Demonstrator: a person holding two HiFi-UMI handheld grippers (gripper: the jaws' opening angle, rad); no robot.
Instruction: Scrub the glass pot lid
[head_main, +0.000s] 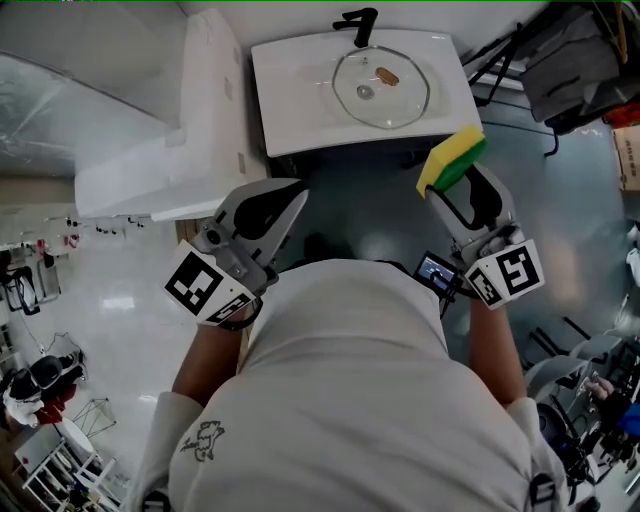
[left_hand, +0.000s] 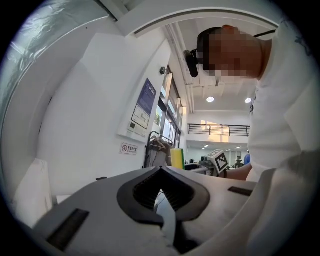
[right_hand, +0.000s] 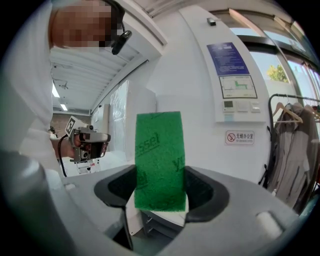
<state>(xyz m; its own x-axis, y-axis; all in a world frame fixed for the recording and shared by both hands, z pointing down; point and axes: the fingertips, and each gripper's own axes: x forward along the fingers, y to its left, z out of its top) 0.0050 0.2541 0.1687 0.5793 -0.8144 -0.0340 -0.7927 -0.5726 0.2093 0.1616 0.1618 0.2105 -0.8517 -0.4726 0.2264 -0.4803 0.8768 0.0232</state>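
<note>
Standing square to the sink (head_main: 300, 70), the person has it dead ahead at twelve o'clock. The glass pot lid (head_main: 400, 100) lies flat in the basin just below the black faucet (head_main: 358, 22). Its knob sits near the middle and there is a small brownish patch beside it; from here I can't say what that is.

Neither tool is anywhere near it. The right gripper (head_main: 455, 180) is held up at about one o'clock from the person's chest, its claw clamped on a sponge (head_main: 452, 158). The sponge stands upright between the pads, yellow foam on one side and the green scouring face on the other. The left gripper (head_main: 290, 200) is raised at about eleven o'clock, its claw pinched fully together with nothing in it. Both point up and forward, well apart from the basin.

To my eye this is the step before any scrubbing: the sponge is in hand and the lid is untouched. Next, the right arm needs to reach forward and down toward twelve o'clock. The wrist should turn so the green face, rather than the foam, meets the glass. I'd expect the lid to skate around in that smooth basin under pressure. The left claw would do well to spread and take the knob or rim first, holding the lid steady while the sponge works over that patch.
</note>
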